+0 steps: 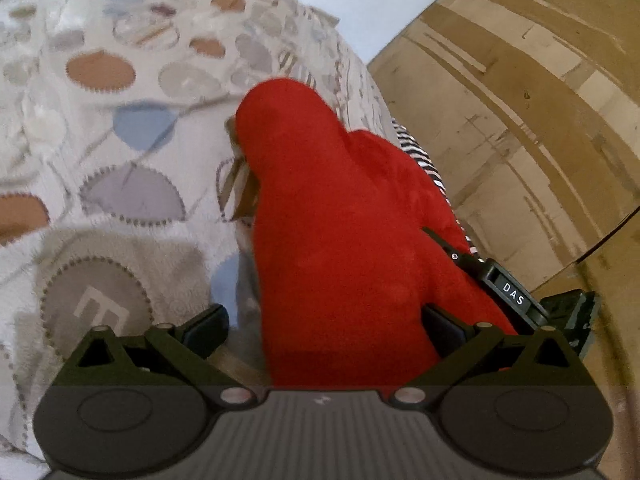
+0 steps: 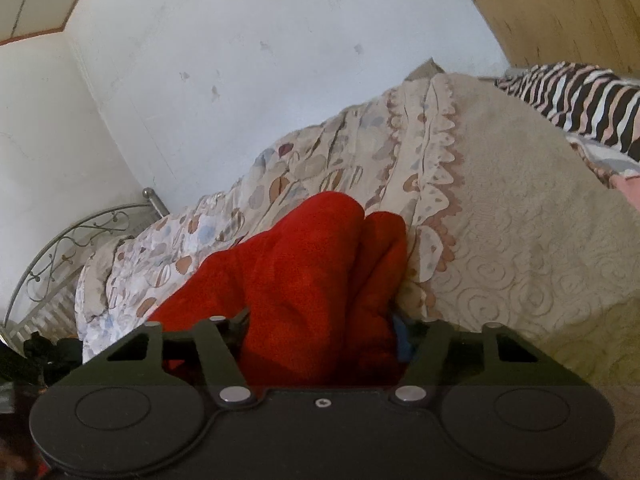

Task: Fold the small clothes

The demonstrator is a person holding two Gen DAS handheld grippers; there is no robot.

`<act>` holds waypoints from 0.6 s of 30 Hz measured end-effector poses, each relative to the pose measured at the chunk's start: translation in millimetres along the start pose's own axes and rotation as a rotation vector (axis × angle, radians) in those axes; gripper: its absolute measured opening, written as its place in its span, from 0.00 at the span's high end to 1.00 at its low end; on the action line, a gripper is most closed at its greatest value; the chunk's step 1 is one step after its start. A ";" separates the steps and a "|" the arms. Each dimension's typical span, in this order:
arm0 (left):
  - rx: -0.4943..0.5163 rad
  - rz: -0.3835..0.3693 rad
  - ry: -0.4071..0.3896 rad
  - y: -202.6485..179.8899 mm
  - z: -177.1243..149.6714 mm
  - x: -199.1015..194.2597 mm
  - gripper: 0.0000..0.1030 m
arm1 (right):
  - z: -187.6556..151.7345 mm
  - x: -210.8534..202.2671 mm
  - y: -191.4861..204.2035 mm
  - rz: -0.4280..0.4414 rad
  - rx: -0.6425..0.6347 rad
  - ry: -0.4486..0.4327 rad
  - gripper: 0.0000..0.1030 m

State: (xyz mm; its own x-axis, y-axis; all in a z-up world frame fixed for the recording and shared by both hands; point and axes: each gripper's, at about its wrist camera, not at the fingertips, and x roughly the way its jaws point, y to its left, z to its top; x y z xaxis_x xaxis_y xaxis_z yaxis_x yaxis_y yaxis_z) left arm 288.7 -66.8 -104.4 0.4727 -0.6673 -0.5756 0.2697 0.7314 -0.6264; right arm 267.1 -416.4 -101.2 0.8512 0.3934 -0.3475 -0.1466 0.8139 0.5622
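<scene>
A red fleece garment (image 1: 344, 240) hangs bunched over the bed in the left wrist view, draped between my left gripper's (image 1: 324, 324) fingers, which stand wide apart with the cloth over the gap. The other gripper, black and marked DAS (image 1: 508, 292), touches the garment's right edge. In the right wrist view the same red garment (image 2: 304, 280) fills the space between my right gripper's (image 2: 320, 336) fingers, whose tips are hidden by the cloth; they seem closed on it.
The bed carries a cream blanket with coloured ovals (image 1: 120, 128) and a beige swirl-pattern cover (image 2: 520, 240). A zebra-striped cloth (image 2: 580, 100) lies at the far right. A metal bed frame (image 2: 80, 240) and white wall (image 2: 240, 60) stand behind. Wood flooring (image 1: 520, 120) is at the right.
</scene>
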 end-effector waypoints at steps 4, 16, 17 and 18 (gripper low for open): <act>-0.034 -0.043 0.032 9.8 4.2 6.1 0.01 | -1.7 -1.4 3.8 -0.017 0.010 0.004 0.42; 0.073 -0.012 -0.029 -21.7 10.5 -14.4 0.40 | 0.3 -14.0 36.9 -0.099 -0.029 -0.058 0.56; 0.096 -0.008 -0.030 -25.1 12.5 -16.7 0.41 | 2.0 -15.6 42.1 -0.095 -0.041 -0.069 0.56; 0.125 -0.002 -0.028 -29.5 15.0 -18.9 0.42 | 3.6 -16.4 46.4 -0.088 -0.049 -0.077 0.56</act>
State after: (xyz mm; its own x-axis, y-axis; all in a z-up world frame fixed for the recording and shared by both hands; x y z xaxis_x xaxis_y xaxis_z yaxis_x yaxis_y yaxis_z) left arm 284.4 -73.7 -67.2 0.4945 -0.6661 -0.5583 0.3722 0.7428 -0.5565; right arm 248.1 -386.7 -66.7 0.8978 0.2873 -0.3338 -0.0930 0.8645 0.4940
